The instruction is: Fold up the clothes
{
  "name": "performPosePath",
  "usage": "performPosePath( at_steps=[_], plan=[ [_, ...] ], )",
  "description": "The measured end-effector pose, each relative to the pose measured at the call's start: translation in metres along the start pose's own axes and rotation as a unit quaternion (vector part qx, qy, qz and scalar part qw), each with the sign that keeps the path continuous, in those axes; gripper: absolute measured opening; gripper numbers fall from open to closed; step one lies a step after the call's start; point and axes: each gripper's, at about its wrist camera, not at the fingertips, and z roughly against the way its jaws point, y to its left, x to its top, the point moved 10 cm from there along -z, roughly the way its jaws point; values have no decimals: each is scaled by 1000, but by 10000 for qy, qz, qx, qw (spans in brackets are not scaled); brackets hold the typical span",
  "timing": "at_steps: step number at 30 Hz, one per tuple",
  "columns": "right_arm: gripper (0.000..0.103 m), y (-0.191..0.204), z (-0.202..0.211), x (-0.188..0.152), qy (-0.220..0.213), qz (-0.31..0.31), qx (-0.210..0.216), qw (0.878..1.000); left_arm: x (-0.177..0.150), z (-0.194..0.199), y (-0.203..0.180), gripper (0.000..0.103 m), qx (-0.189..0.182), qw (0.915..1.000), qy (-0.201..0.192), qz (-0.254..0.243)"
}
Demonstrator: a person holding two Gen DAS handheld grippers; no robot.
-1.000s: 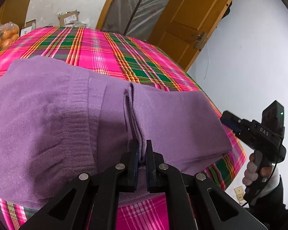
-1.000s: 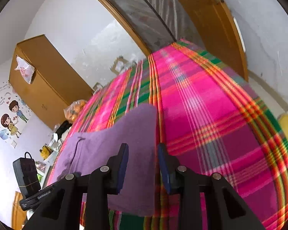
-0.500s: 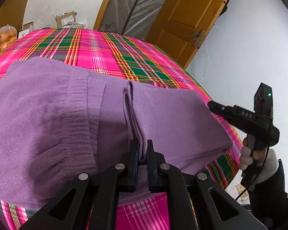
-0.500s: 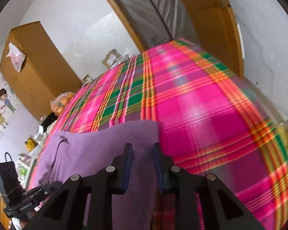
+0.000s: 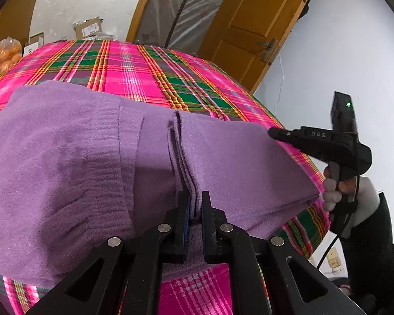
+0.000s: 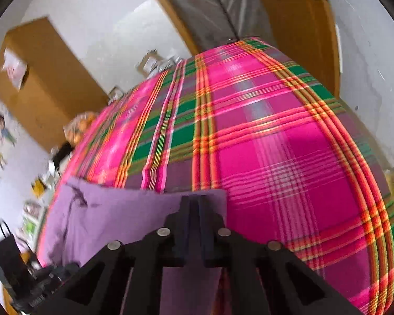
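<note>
Purple garment (image 5: 73,162): a soft knit piece spread over the near half of the plaid cloth (image 5: 149,73), with a ribbed band at about 9 o'clock of the left wrist view and stacked folded layers running up the middle.
Left gripper (image 5: 194,210): fingers drawn nearly together, pinching the near end of the stacked fold edge at 6 o'clock.
Right gripper (image 6: 194,204): fingers closed with almost no gap, clamped on the far corner edge of the purple garment (image 6: 123,218); in the left wrist view its black tip meets the garment's right edge at 3 o'clock.
Hand (image 5: 338,189): wrapped round the right gripper's handle, in a pale glove and dark sleeve.
Plaid cloth (image 6: 275,144): pink, green and orange checks, bare beyond the garment toward 12 o'clock.
Background: wooden door (image 5: 252,26) at 1 o'clock, cardboard boxes (image 5: 88,27) at 11 o'clock.
</note>
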Motion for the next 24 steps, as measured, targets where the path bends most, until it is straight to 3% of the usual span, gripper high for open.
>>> performPosePath(
  at_steps=[6, 11, 14, 21, 24],
  plan=[
    [10, 9, 47, -18, -594, 324, 137, 9976, 9, 23, 2, 8, 195, 9995, -252, -81],
    [10, 25, 70, -54, -735, 732, 154, 9945, 30, 35, -15, 8, 77, 9981, -558, -236],
    [10, 36, 73, -69, -743, 1041, 151, 9917, 30, 23, -32, 8, -56, 9978, -460, -470],
    [7, 23, 71, -92, -815, 1016, 160, 9914, 12, -7, -14, 7, 31, 9994, -84, -340],
    [7, 22, 75, -98, -1051, 1063, 264, 9884, 8, -11, -11, 7, 34, 9995, -49, -325]
  ],
)
